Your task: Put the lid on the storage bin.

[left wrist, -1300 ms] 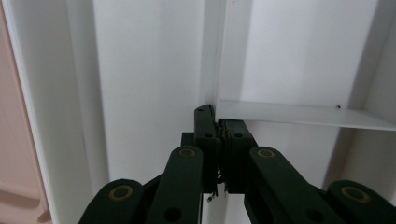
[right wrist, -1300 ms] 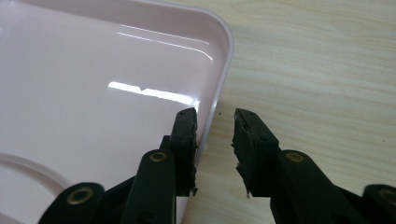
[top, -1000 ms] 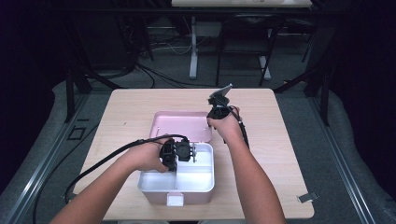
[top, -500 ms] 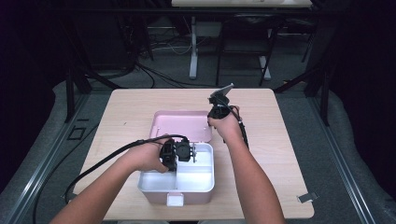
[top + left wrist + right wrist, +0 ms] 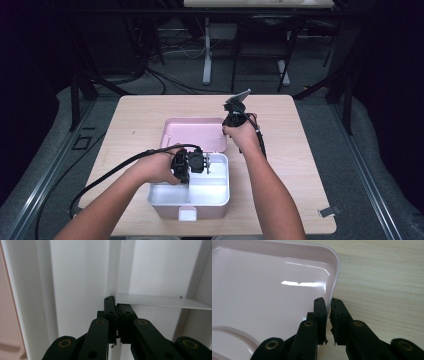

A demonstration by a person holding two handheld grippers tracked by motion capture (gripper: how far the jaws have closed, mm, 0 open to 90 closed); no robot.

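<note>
A white box (image 5: 218, 196) with inner partitions sits open on the wooden table, its pink lid (image 5: 192, 132) lying flat behind it. My left gripper (image 5: 202, 162) reaches into the box; in the left gripper view its jaws (image 5: 116, 301) are pressed together on the thin white divider (image 5: 116, 277) where a cross partition (image 5: 162, 301) meets it. At the lid's right edge is my right gripper (image 5: 227, 131). In the right gripper view its jaws (image 5: 327, 302) pinch the pink lid's raised rim (image 5: 334, 282), one jaw inside the lid and one over the table.
The wooden table (image 5: 310, 165) has bare surface to the left, right and back of the box. A black cable (image 5: 120, 167) trails from my left gripper off the table's front left. A small clip (image 5: 328, 211) lies near the front right corner.
</note>
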